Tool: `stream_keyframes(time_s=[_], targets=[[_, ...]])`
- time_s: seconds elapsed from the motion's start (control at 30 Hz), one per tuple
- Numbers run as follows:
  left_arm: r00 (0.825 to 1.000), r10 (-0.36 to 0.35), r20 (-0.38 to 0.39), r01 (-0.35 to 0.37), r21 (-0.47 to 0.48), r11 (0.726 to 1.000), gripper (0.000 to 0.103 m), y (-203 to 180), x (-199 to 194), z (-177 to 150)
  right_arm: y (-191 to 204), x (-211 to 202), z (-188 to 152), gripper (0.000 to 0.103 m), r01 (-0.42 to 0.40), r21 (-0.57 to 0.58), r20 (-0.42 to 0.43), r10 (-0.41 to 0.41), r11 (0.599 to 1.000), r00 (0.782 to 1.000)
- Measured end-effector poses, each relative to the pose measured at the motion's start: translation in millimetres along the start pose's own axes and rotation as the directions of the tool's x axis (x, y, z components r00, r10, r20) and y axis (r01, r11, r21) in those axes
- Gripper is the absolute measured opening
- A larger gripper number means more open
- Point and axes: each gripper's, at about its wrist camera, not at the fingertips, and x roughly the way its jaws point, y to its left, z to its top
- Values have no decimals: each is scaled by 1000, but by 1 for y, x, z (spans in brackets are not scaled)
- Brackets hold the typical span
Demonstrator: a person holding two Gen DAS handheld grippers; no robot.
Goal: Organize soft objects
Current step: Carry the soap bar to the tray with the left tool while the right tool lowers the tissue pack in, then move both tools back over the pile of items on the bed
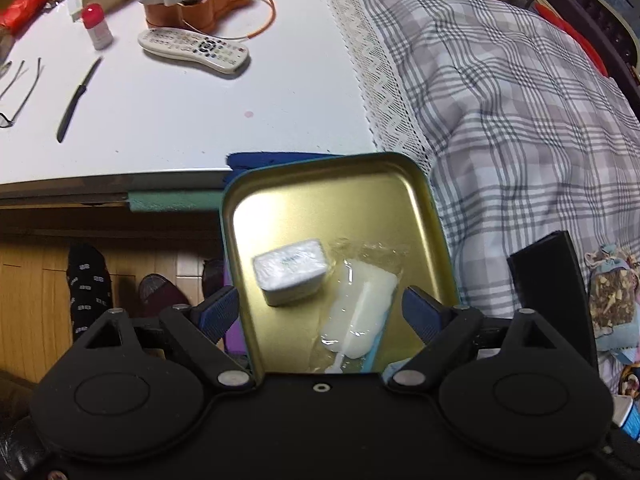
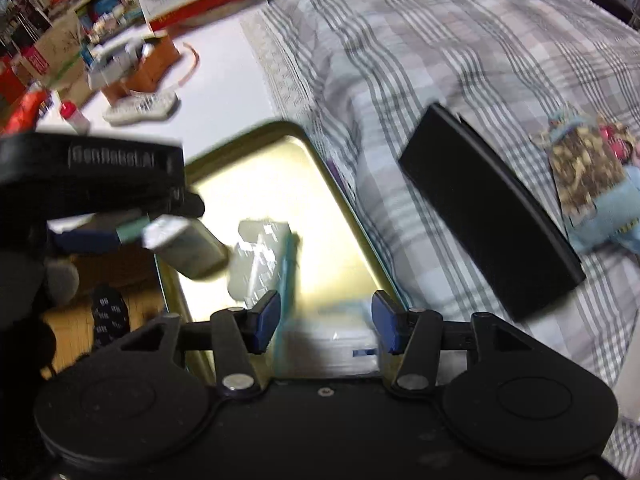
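Tin (image 1: 400, 184) holds a packet (image 1: 290, 272) and sachet (image 1: 362, 308); both our claws (image 1: 318, 308) (image 2: 324, 320) gape empty, pouch (image 2: 588, 172) on the bed waits.

A white counter (image 1: 168, 120) fills the upper left, carrying a remote control (image 1: 194, 49), a dark knife (image 1: 76, 100) and an orange tin (image 1: 200, 4). A lace-edged plaid cloth (image 1: 500, 112) covers its right side. Below the counter's edge lies a wooden floor (image 1: 36, 280). Shelves crowded with boxes (image 2: 60, 12) stand behind.

Both grippers are black plastic with round discs, silver rivets and blue ribbed fingers (image 1: 218, 312).
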Motion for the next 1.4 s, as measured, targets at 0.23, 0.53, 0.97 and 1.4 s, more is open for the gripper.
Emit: stream_keyframes(time_s=[0.23,0.53,0.97,1.4], targets=[[1000,20,-9,-19,6,1000,85,-1,2,-3,-5,-13,7,65,-3,35,58,1,999,998],[999,34,-14,-33,53,998,85,-8,1,-10,-24,-32,-17,66,9,39,74,-12,999,997],[999,33,-8,-31,202,979,85,-36,0,-30,-91,-113,-59,73,19,128,189,-43,992,981],[1000,-1,15,-4,378,926,85,-79,-3,-60,-265,-157,-79,79,245,418,219,-358,875,908]])
